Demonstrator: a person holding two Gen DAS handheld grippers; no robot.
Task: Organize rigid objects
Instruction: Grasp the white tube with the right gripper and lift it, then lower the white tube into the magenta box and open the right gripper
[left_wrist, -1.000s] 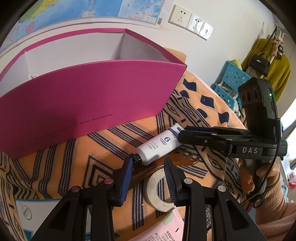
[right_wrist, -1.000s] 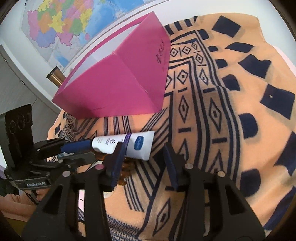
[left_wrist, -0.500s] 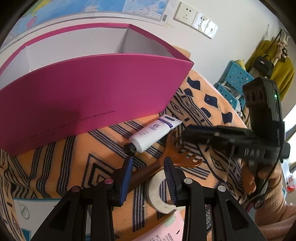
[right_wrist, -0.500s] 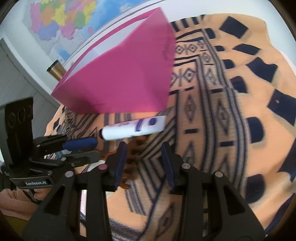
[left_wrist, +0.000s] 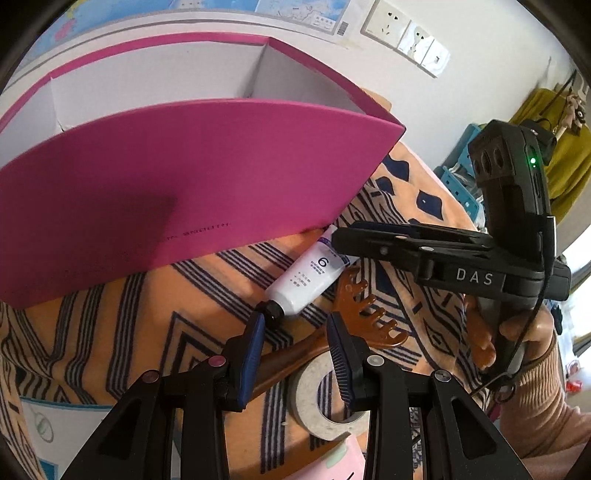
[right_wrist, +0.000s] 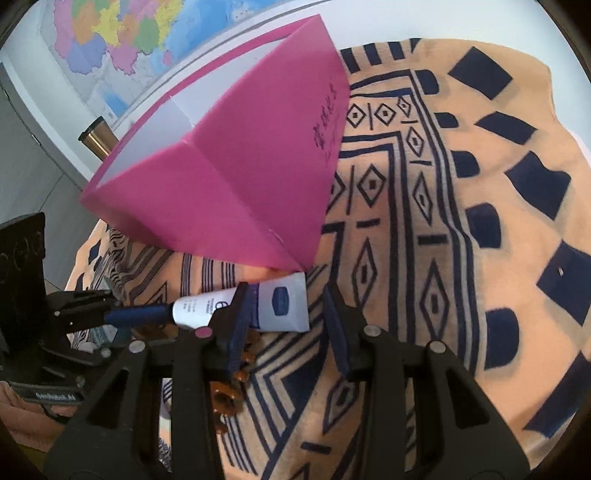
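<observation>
We are at the pick-up step: the white cream tube (left_wrist: 314, 273) lies on the patterned cloth (left_wrist: 110, 332) over the bench, its flat end right at the foot of the pink divided box (left_wrist: 184, 184), its black cap pointing at us. The right gripper (right_wrist: 284, 295) hovers over that flat end with its jaws apart; bare cloth shows between the tube and one pad, so nothing is clamped. The left gripper (left_wrist: 295, 321) has its jaws close together astride the handle of the brown comb (left_wrist: 369, 314), beside a tape roll (left_wrist: 314, 398); we cannot tell whether they pinch it. Next, we judge, the right jaws must drop around the tube, close, lift it clear of the box wall and carry it into a compartment.
</observation>
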